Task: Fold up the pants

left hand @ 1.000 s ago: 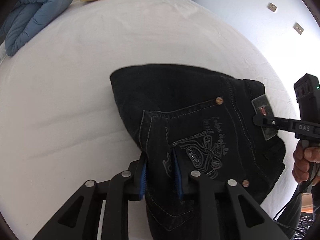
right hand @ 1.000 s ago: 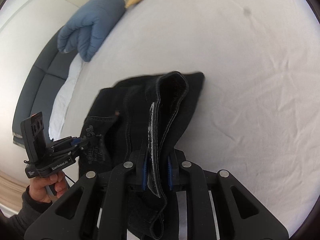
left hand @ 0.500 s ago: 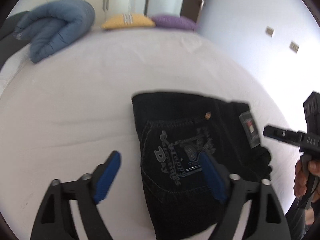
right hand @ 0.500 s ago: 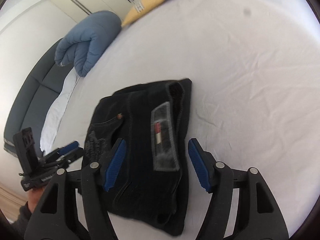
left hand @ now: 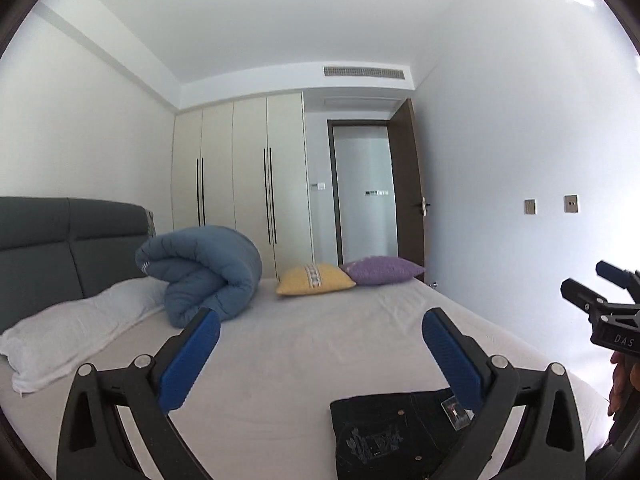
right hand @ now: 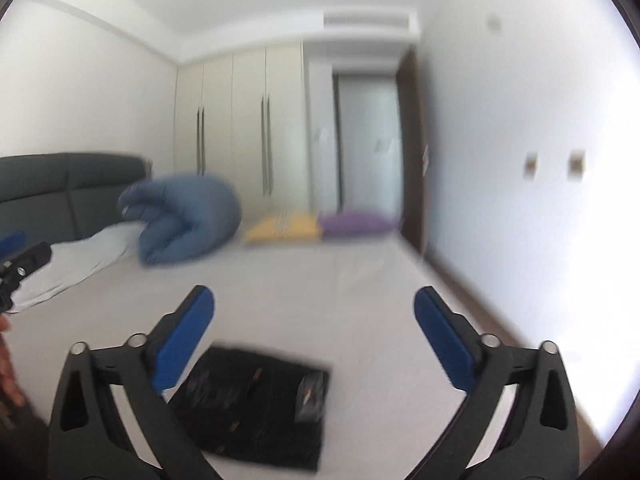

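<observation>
The folded black pants [left hand: 392,436] lie flat on the white bed [left hand: 320,352], low in the left wrist view under the right finger. They also show in the blurred right wrist view [right hand: 256,404], a clear tag on top. My left gripper [left hand: 320,316] is raised well above them and points level across the room; its jaws are opening, with nothing between the blue pads. My right gripper [right hand: 314,294] is lifted the same way, jaws opening and empty. Each gripper shows at the edge of the other's view.
A rolled blue duvet [left hand: 204,276], a white pillow [left hand: 76,328], a yellow cushion [left hand: 314,280] and a purple cushion [left hand: 380,270] lie at the bed's far end. A grey headboard [left hand: 60,248] stands left, wardrobe [left hand: 240,184] and door [left hand: 412,196] behind.
Both grippers let go of the pants, opened wide, rose and tilted up to level. The pants stay folded on the bed, now low in both views.
</observation>
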{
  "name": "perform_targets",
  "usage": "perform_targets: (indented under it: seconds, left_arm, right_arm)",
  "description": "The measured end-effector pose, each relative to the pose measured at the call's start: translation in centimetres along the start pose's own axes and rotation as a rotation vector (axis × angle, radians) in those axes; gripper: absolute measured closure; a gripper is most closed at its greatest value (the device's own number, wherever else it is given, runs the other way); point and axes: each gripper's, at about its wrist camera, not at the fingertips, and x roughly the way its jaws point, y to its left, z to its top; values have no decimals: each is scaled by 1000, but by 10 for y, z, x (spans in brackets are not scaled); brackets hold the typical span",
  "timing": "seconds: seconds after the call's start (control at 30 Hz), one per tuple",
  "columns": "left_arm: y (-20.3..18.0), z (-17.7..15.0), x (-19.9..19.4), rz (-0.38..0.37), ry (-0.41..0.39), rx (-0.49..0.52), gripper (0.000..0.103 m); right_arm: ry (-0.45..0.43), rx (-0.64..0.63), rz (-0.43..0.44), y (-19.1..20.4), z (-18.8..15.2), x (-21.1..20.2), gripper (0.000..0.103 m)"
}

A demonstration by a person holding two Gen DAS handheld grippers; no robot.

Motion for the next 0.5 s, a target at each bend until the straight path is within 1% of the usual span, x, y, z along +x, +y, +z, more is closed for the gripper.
perform_targets:
  seconds: [0.03, 0.07, 0.13, 0.2, 0.23, 0.3, 0.33, 0.4, 0.47, 0.5]
  left_arm:
    - [1, 11, -13, 44, -13, 8, 0]
    - [3, 20, -20, 66, -15, 15, 0]
    - [5, 36, -29, 30, -5, 33, 0]
    - [4, 48, -37, 34, -7, 60, 0]
    - [3, 54, -38, 38, 8, 72, 0]
    - [3, 59, -35, 27, 61, 60, 0]
    - [3, 59, -32, 14, 97, 38, 0]
    - [3, 55, -23, -9, 168, -11, 0]
    - [-2, 38, -9, -4, 225, -30, 0]
    - [-7, 24, 4, -3, 266, -32, 0]
  right_arm:
    - [-54, -22, -30, 3, 13, -13, 0]
    - [-83, -27, -38, 3, 23, -22, 0]
    - [-115, -9, -25, 1, 47, -40, 0]
    - [-118, 13, -30, 0, 64, -51, 0]
    - [-114, 23, -18, 0, 75, -58, 0]
    - [-110, 24, 30, 0, 88, -68, 0]
    - [-105, 24, 50, 2, 93, -72, 0]
    - [-67, 38, 70, 4, 100, -77, 0]
    - [-31, 80, 87, 1, 101, -79, 0]
    - [-3, 109, 99, -1, 97, -79, 0]
